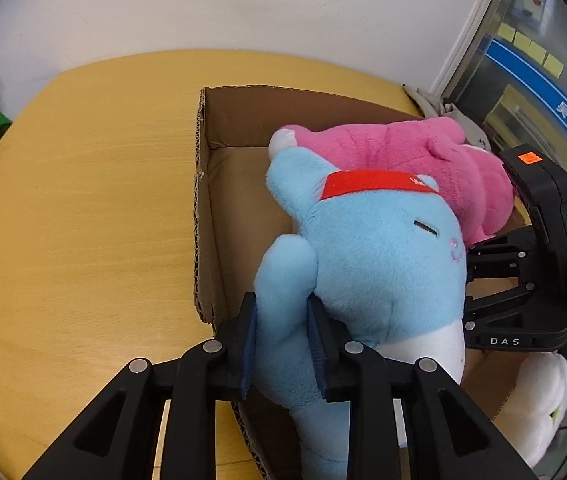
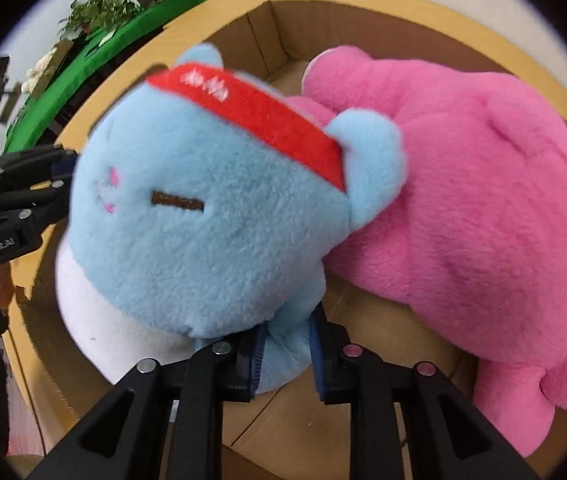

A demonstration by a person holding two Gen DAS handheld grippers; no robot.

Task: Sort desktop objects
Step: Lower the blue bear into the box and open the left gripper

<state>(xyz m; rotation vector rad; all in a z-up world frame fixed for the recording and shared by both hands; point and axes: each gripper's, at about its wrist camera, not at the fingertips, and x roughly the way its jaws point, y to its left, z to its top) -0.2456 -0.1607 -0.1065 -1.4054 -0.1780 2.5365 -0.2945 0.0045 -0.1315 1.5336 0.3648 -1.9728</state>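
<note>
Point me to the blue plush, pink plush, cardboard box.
blue plush (image 1: 379,256), left wrist view, on its face.
pink plush (image 2: 495,208), right wrist view, on its body.
cardboard box (image 1: 203,216), left wrist view, on its left wall edge.

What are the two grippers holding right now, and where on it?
Both hold the blue plush toy: left gripper on one limb, right gripper on another.

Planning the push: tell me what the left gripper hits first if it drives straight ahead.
The left gripper already pinches the blue plush; straight on, it probably presses it into the pink plush.
</note>
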